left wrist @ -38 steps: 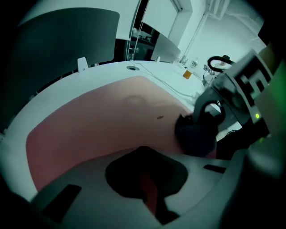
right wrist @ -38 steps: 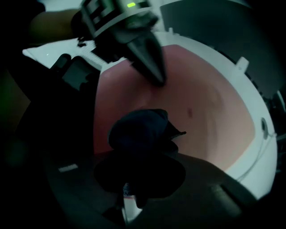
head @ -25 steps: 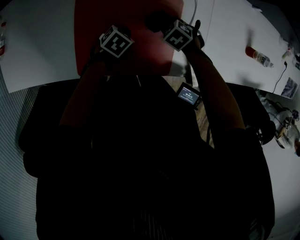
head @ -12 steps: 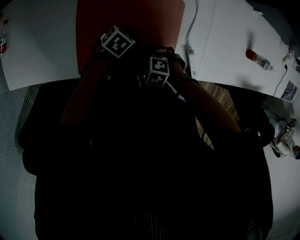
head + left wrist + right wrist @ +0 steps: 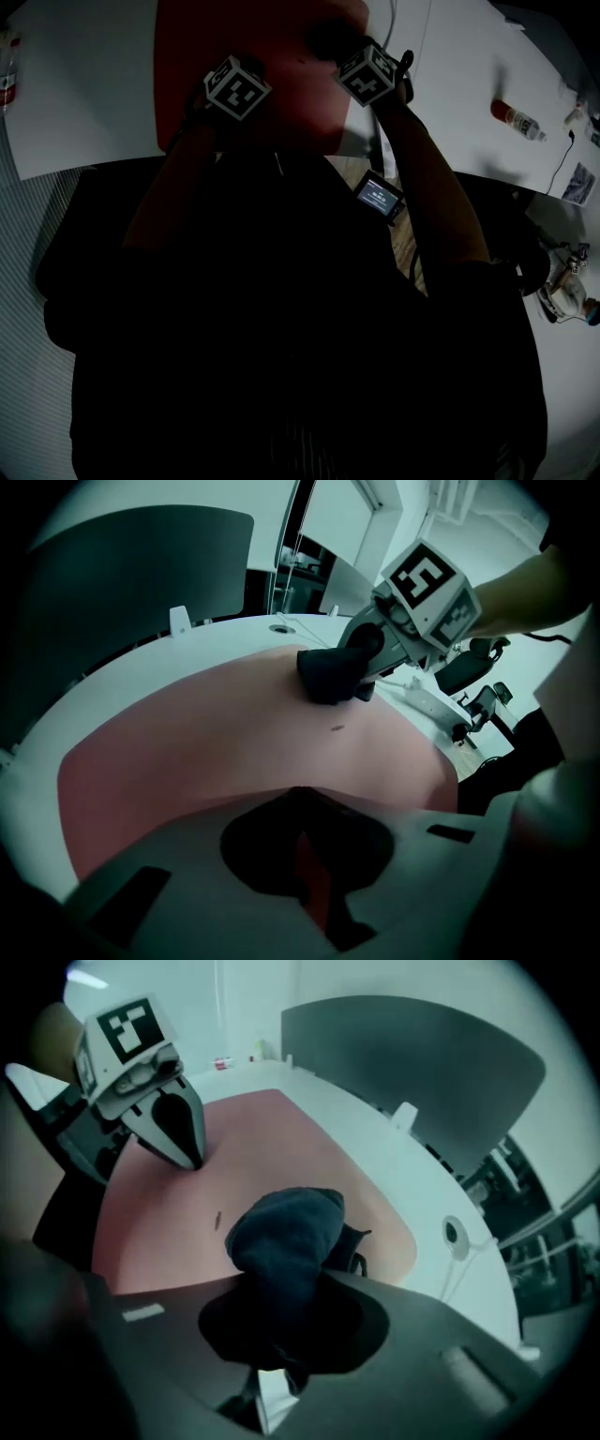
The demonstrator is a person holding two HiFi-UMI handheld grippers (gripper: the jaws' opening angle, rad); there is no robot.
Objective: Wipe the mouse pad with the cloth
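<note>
One red mouse pad (image 5: 187,752) lies flat on the white table (image 5: 84,103), w/ two claws over it. Right claw (image 5: 281,1335) is clamped on the one dark cloth (image 5: 281,1232), bunched into a wad & pressed to the pad's far right part, near its edge. Left claw (image 5: 298,803) has its jaws together, tips down on the pad's near-left area, well apart from the cloth. One small dark speck (image 5: 336,728) sits on the pad btw. the two. A bottle (image 5: 516,117) lies on the table, far right.
</note>
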